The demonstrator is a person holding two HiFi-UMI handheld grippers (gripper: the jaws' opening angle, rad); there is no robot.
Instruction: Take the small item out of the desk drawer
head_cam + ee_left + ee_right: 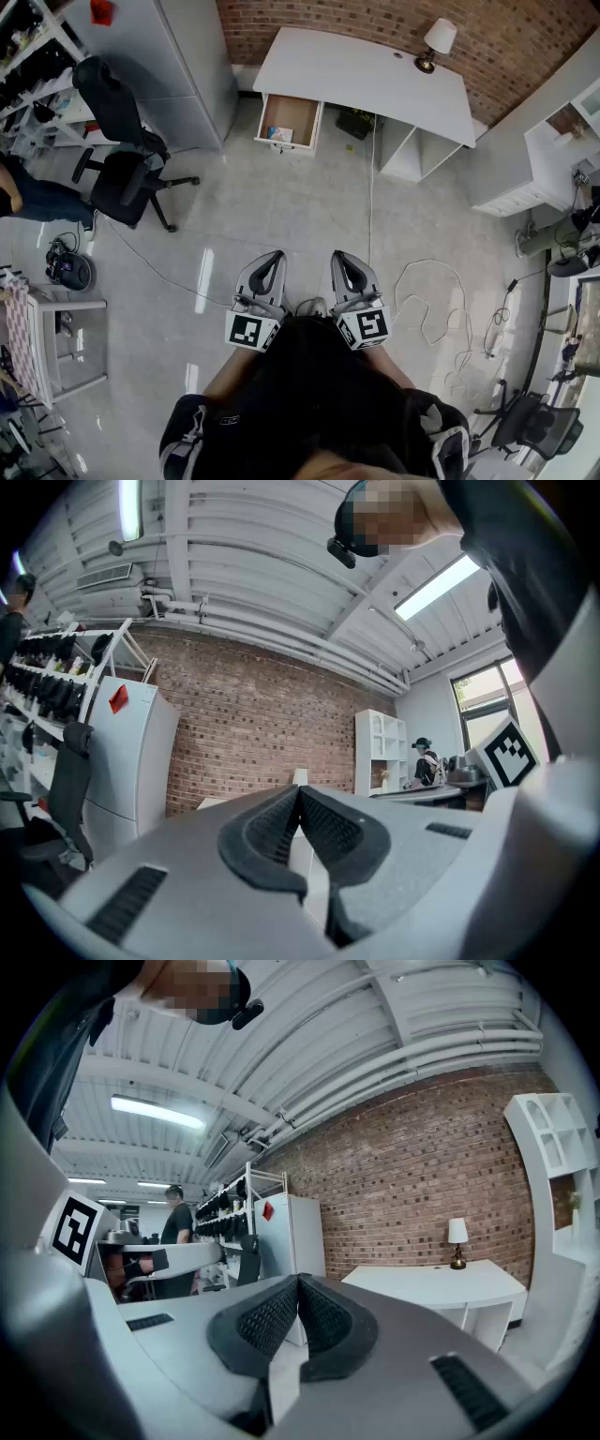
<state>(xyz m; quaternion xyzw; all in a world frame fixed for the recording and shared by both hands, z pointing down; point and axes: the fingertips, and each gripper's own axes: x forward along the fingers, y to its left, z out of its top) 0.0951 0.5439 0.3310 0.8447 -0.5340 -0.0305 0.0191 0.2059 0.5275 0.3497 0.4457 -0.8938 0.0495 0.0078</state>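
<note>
— Claws first, from the head view: our left claw (276, 255) and right claw (338, 255) sit side by side, well apart from the white bench (366, 75).
— And the small item (278, 134)?
— We see it in the open drawer (298, 112).
— Left gripper view?
— Jaws pressed together, empty.
— Right gripper view?
— Likewise pressed together, empty.

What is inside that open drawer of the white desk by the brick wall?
The open brown-lined drawer holds one small blue-and-white item near its front edge; the rest looks bare. Any part still under the white desktop is hidden.
</note>
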